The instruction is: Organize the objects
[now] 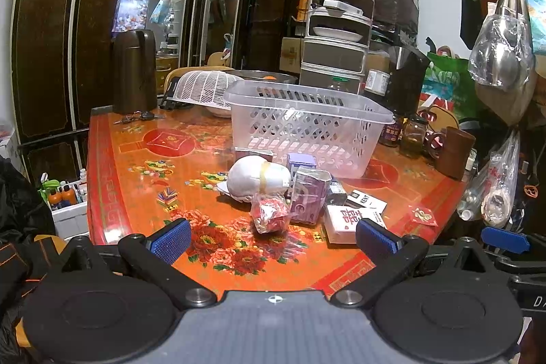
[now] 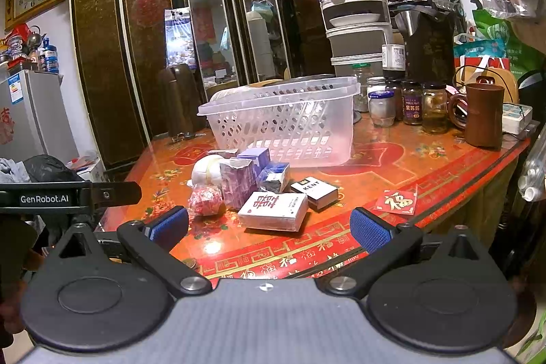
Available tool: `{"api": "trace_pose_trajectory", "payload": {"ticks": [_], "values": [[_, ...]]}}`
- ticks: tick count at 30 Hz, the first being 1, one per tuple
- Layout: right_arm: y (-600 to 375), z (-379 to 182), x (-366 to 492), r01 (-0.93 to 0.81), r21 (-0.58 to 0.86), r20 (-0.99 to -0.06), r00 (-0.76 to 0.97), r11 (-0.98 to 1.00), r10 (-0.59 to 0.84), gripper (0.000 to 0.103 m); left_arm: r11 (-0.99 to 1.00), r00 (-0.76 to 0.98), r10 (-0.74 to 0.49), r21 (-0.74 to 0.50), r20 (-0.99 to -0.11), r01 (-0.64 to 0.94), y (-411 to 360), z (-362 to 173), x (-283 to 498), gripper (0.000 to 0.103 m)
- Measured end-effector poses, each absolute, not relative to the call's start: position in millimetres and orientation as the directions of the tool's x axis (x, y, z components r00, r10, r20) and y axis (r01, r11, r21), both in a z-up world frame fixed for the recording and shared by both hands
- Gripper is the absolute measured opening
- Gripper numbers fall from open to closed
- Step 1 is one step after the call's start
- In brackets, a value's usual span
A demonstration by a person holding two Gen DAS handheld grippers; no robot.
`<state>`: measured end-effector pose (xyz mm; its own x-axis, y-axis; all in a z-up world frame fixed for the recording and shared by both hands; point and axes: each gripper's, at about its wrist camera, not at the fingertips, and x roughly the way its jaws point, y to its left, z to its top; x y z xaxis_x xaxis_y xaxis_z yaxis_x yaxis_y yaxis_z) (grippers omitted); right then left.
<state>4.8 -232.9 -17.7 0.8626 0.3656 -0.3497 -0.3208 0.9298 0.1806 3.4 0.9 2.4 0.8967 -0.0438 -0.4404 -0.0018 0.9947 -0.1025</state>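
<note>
A clear plastic basket (image 1: 375, 116) (image 2: 348, 91) stands mid-table. In front of it lies a cluster: a white rolled bundle with a rubber band (image 1: 257, 176) (image 2: 204, 169), a small red-and-white candy bag (image 1: 269, 215) (image 2: 204, 200), a purple carton (image 1: 309, 198) (image 2: 237, 181), a white box with red characters (image 1: 344, 222) (image 2: 273, 210) and a KENT pack (image 1: 367, 200) (image 2: 315, 190). My left gripper (image 1: 273, 239) is open and empty, short of the candy bag. My right gripper (image 2: 269, 227) is open and empty, just short of the white box.
The orange-red floral table (image 1: 136, 166) (image 2: 409, 166) carries several jars (image 2: 413, 104), a brown mug (image 2: 483, 115), a brown thermos (image 1: 133, 70), a white mesh cover (image 1: 201, 89), keys (image 1: 134, 117), a red envelope (image 2: 397, 202). A stacked food cover tower (image 1: 341, 19) stands behind; bags (image 1: 501, 53) hang right.
</note>
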Motion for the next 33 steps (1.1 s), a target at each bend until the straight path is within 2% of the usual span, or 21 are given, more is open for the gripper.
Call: {"api": "trace_pose_trajectory", "payload": {"ticks": [33], "values": [[-233.2,-20.2,5.5,-0.32,0.192,-0.354,0.859,0.928,0.369,0.103,0.994,0.885,-0.046,-0.113,-0.462,-0.007,5.2,-0.7,7.7,0.103]]}}
